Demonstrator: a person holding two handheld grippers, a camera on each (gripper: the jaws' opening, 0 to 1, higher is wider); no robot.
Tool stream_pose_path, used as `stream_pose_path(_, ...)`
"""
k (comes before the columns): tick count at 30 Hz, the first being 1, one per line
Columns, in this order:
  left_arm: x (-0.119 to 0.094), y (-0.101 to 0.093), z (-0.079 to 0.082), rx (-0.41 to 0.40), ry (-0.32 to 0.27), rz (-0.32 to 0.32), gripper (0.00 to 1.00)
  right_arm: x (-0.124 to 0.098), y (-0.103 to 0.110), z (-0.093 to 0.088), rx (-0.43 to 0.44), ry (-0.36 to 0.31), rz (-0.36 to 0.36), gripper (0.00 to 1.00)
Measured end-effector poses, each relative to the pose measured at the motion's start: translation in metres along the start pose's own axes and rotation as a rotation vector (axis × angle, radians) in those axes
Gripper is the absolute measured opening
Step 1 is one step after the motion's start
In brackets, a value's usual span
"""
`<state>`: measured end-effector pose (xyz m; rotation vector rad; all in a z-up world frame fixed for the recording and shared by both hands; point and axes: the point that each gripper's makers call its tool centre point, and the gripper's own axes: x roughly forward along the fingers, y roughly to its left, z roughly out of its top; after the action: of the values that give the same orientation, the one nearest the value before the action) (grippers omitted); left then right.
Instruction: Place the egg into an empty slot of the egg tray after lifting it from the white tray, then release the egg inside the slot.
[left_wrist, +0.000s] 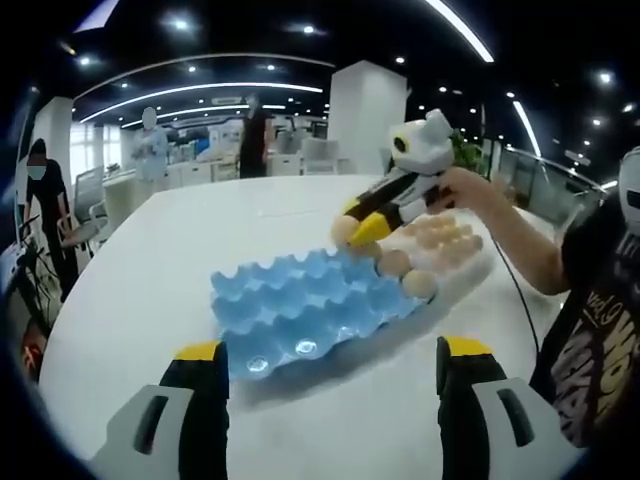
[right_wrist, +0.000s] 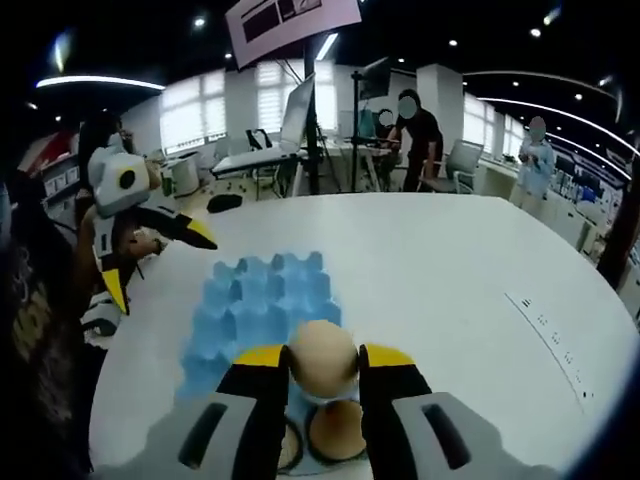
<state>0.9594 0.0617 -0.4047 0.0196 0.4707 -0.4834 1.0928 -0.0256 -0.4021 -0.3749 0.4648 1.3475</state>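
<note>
The blue egg tray (left_wrist: 300, 305) lies on the white table, with two eggs (left_wrist: 394, 263) in slots at its right end. Beside that end the white tray (left_wrist: 478, 262) holds several eggs. My right gripper (left_wrist: 358, 222) comes in from the right, shut on an egg (left_wrist: 343, 232) just above the blue tray's far right edge. In the right gripper view that egg (right_wrist: 322, 360) sits between my right gripper's (right_wrist: 323, 358) yellow-tipped jaws, over the near end of the blue tray (right_wrist: 255, 300). My left gripper (left_wrist: 330, 370) is open and empty in front of the tray; it also appears at left (right_wrist: 150, 262).
A round white table (right_wrist: 470, 270) stretches wide beyond the tray. Another egg (right_wrist: 336, 430) lies below my right jaws. The person's arm (left_wrist: 520, 235) and dark shirt are at the right. Several people, desks and chairs stand in the office behind.
</note>
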Motion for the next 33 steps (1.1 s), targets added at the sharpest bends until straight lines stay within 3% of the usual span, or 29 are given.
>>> stream_pose_path(13, -0.002, 0.001, -0.001, -0.004, -0.001, 0.002, 0.87, 0.015, 0.005, -0.019, 0.003, 0.08, 0.011, 0.29)
stream_pose_path(20, -0.004, 0.003, 0.0, -0.003, -0.006, 0.007, 0.87, 0.014, 0.005, -0.018, 0.02, 0.084, 0.012, 0.29)
stream_pose_path(23, -0.004, 0.002, -0.001, -0.004, -0.004, 0.005, 0.87, 0.013, 0.004, -0.023, 0.001, 0.116, 0.001, 0.27)
stream_pose_path(33, -0.001, 0.001, 0.0, -0.004, -0.003, 0.0, 0.87, 0.009, 0.008, -0.016, -0.018, 0.082, 0.011, 0.27)
